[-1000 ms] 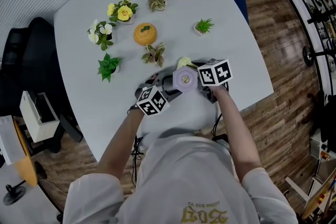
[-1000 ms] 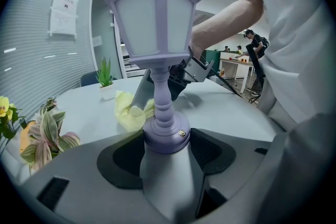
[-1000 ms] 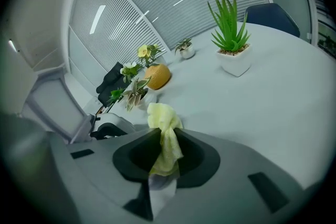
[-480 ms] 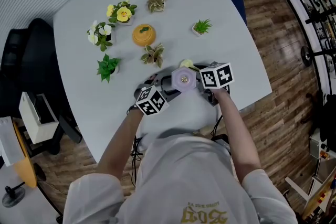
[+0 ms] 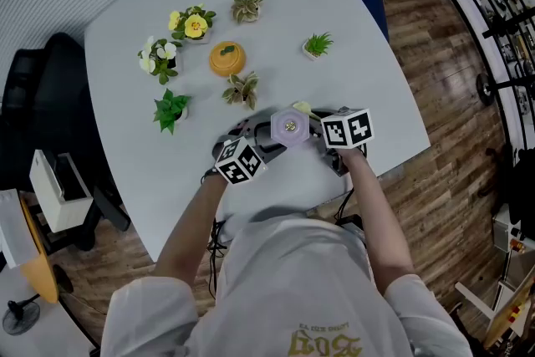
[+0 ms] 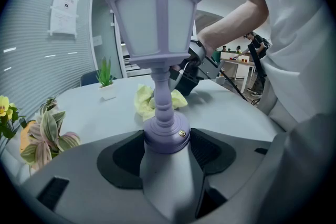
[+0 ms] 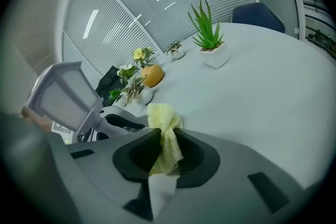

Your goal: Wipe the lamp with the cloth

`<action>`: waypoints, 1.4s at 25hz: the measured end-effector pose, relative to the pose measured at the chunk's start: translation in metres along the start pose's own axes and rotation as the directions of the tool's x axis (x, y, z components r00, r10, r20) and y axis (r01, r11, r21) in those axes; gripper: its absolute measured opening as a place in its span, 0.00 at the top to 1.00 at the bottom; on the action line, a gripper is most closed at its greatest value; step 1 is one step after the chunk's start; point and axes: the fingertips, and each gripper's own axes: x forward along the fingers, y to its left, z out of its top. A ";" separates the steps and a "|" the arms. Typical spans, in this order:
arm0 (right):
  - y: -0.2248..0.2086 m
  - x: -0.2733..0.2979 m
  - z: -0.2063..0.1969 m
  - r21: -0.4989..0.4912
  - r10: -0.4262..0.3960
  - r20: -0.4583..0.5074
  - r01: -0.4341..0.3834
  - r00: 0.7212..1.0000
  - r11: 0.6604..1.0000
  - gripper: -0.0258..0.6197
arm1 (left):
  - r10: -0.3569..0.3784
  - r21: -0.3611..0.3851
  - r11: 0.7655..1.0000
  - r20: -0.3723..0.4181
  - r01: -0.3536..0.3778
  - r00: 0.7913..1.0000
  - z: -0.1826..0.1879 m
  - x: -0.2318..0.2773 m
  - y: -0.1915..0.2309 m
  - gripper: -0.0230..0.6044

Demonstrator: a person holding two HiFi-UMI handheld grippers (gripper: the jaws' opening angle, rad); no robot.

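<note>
A small lilac lantern-shaped lamp [image 6: 157,13] stands upright, its round base [image 6: 166,136] clamped between the pads of my left gripper [image 6: 167,144]. From the head view the lamp's top [image 5: 290,127] shows between the two marker cubes. My right gripper [image 7: 164,150] is shut on a pale yellow cloth [image 7: 165,128], which bunches up above the jaws. In the left gripper view the cloth [image 6: 144,101] hangs just behind the lamp's stem, apart from the shade. The lamp's shade [image 7: 63,96] shows at the left of the right gripper view.
On the white table [image 5: 359,71] stand small potted plants [image 5: 172,107] [image 5: 318,43] [image 5: 243,88], yellow flowers [image 5: 191,22] and an orange pumpkin-like pot [image 5: 227,58]. The table's near edge lies right below my hands. A black chair [image 5: 50,88] stands at the left.
My right gripper with the cloth has shifted a little to the right, away from the lamp. The left gripper and the lamp have kept still.
</note>
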 end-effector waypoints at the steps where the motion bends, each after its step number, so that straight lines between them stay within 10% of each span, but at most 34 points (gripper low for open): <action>1: 0.000 -0.001 -0.001 0.004 -0.001 0.001 0.001 1.000 1.000 0.83 | 0.000 0.000 1.000 0.000 0.000 1.000 0.000 0.000 0.000 0.52; 35: 0.011 -0.015 -0.038 0.040 -0.018 -0.031 0.019 0.999 0.999 0.83 | -0.003 -0.003 1.000 -0.004 0.003 1.000 -0.002 0.000 -0.001 0.52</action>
